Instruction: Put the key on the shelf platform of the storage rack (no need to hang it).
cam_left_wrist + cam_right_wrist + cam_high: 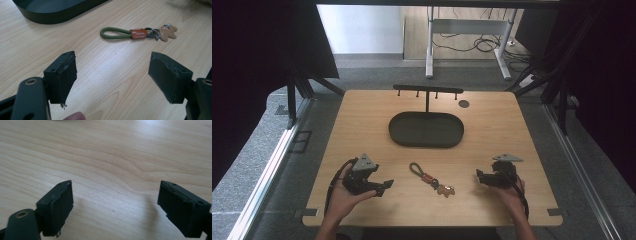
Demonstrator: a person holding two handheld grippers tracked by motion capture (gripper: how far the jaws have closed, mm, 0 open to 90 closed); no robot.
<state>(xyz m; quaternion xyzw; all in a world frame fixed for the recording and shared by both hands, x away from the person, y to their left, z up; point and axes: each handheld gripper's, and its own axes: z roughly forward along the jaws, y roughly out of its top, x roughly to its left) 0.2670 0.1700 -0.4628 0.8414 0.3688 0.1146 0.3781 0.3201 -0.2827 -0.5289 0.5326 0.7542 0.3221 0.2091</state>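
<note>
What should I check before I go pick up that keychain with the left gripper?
1. Left gripper open: ok, fingers wide apart and empty.
2. Keychain in sight ahead of it: ok, lying flat on the table.
3. Path to the keychain free: ok, bare wood between.
4. Right gripper out of the way: ok, open, off to the keychain's other side.
5. Tray clear of the keychain: ok, apart, farther back.
6. Rack hooks free: cannot tell.
</note>
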